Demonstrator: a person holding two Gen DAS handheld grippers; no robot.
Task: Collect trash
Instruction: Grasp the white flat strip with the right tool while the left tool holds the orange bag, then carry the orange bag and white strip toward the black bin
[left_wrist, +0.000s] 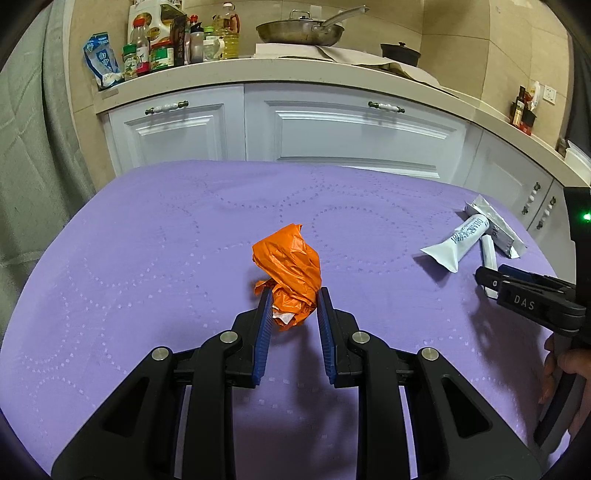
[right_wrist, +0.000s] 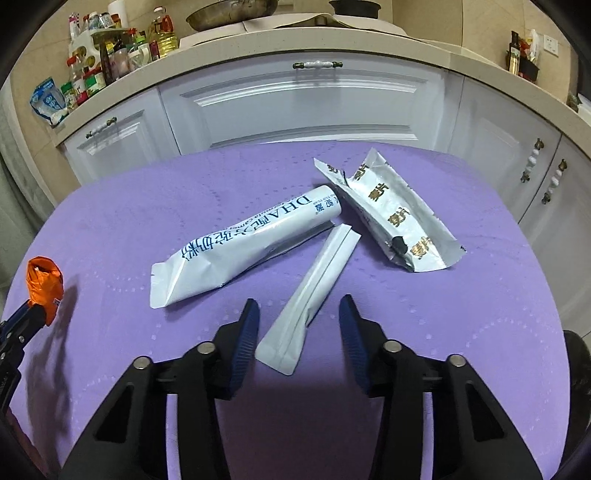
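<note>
Orange crumpled plastic (left_wrist: 291, 273) sits clenched between the blue pads of the left gripper (left_wrist: 292, 306), over the purple cloth (left_wrist: 166, 240) and well to the left of the white tube (right_wrist: 243, 243). The right gripper (right_wrist: 299, 325) stands released, its pads either side of the narrow white sachet (right_wrist: 310, 291) without pressing it; that sachet lies just beside the tube, with the silver wrapper (right_wrist: 391, 214) just past the tube's far end.

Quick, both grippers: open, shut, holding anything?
Left gripper: shut on the orange plastic bag.
Right gripper: open, straddling the narrow white sachet, not gripping it.
</note>
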